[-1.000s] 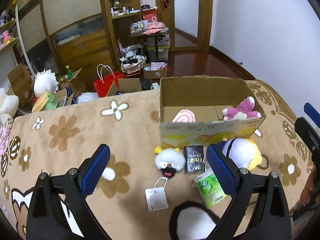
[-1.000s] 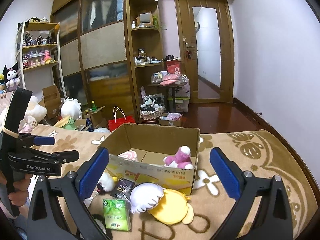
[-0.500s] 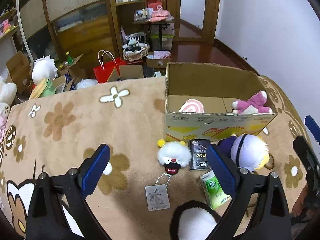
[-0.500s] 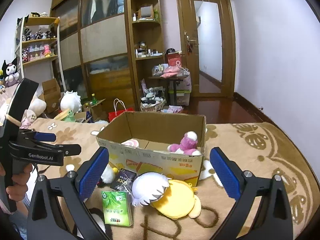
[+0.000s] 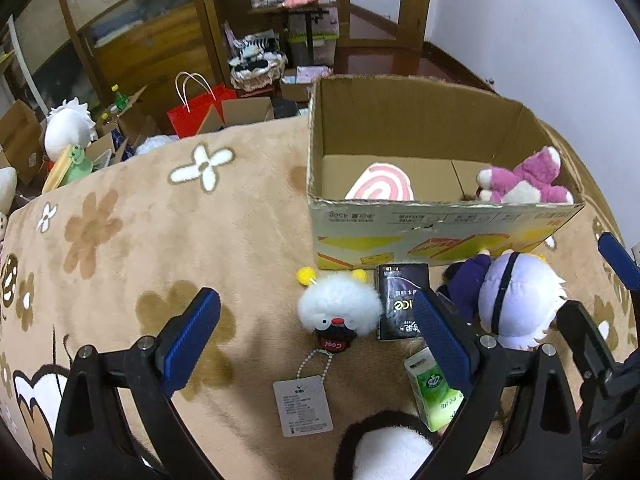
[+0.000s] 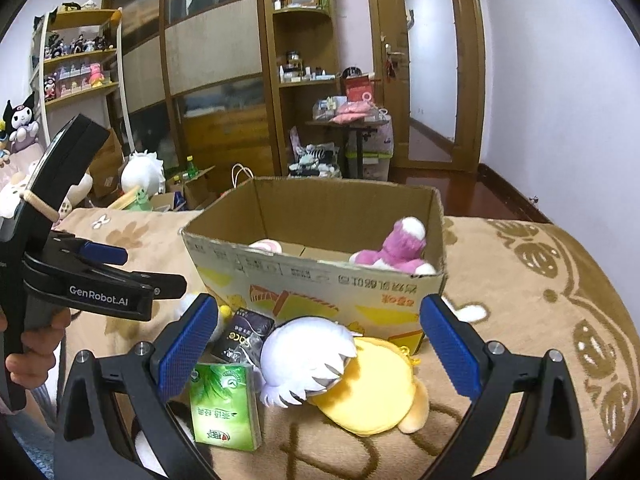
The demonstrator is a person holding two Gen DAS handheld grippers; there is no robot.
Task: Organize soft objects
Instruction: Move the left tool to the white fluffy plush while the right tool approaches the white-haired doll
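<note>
An open cardboard box stands on the flowered blanket, holding a pink plush and a pink-swirl plush. In front of it lie a white fluffy plush with a tag, a white-haired doll with a yellow body, a black packet and a green tissue pack. My left gripper is open just above the fluffy plush. My right gripper is open over the doll.
A black-and-white plush lies at the near edge. Beyond the blanket are a red bag, cartons, shelves and a doorway. The left gripper's body shows at left in the right wrist view.
Both grippers have moved forward and down toward the toys in front of the box. Both stay open. Nothing has been picked up.
</note>
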